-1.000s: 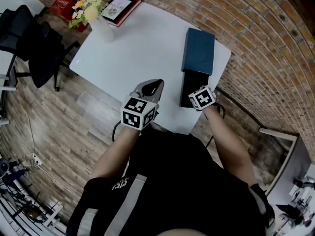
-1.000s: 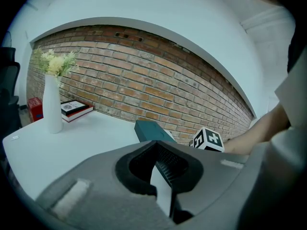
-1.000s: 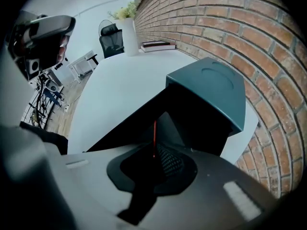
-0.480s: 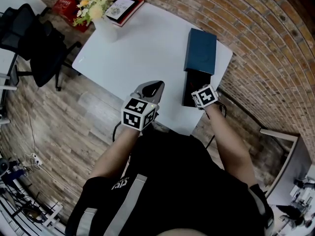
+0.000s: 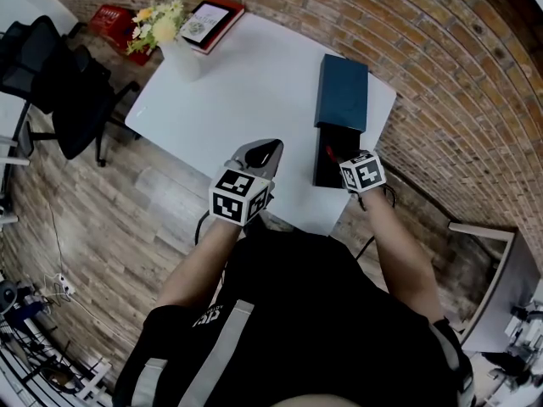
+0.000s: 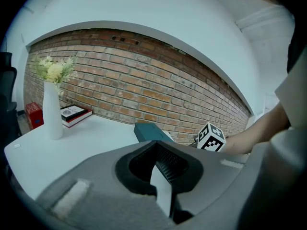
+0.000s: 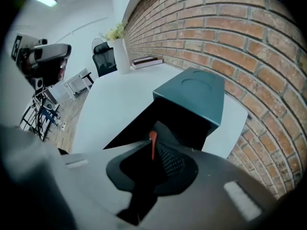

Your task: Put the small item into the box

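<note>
While left hand-held gripper (image 6: 156,145) is pressed together, right hand-held gripper (image 7: 153,140) pinches one red item (image 7: 153,146) above one box (image 5: 322,142).

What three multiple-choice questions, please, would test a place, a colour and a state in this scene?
1. Where is the vase of flowers?
A) on the floor
B) on the white table
C) inside a drawer

2. What colour is the box lid?
A) teal
B) yellow
C) pink

3. What is the right gripper doing?
A) hanging open
B) gripping a book
C) shut on a thin red item

Answers:
1 B, it stands near the table's far corner.
2 A, teal in every view.
3 C, the red item sits between its jaws over the open black box.
</note>
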Available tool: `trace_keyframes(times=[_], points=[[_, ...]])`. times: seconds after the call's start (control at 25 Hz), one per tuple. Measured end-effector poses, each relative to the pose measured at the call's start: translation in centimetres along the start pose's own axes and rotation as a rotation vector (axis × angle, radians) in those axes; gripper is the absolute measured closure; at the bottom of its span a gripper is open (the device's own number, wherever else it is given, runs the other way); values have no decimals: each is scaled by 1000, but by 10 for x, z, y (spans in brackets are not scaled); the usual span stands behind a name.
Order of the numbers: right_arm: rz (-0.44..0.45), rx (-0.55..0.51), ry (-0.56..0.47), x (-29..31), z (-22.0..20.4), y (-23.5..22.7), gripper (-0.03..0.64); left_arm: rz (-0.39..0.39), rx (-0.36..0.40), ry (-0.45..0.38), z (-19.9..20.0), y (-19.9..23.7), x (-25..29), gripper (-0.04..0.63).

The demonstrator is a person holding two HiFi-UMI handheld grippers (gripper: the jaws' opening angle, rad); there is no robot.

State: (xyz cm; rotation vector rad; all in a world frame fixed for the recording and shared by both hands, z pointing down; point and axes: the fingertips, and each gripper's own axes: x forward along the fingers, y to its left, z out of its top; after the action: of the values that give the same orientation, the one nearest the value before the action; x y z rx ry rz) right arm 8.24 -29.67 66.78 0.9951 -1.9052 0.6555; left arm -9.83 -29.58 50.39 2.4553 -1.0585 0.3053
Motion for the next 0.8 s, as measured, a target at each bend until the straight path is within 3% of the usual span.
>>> trace_keyframes(times=[0.08, 0.24, 0.48, 0.68, 0.8], points=[[3, 32, -74, -11, 8, -1, 615, 0, 9, -9, 4, 2, -4, 589], [7, 135, -231, -47, 21, 8, 615, -4, 51, -21, 10, 8, -18, 589], [-51, 265, -365, -86, 17, 24, 615, -22, 49, -82, 26, 26, -43, 589], [-108, 343, -481, -112, 31, 29, 615, -62, 156, -126, 47, 22, -50, 589], [-111, 352, -540, -128, 41, 33, 615, -65, 183, -140, 57, 16, -53, 589]])
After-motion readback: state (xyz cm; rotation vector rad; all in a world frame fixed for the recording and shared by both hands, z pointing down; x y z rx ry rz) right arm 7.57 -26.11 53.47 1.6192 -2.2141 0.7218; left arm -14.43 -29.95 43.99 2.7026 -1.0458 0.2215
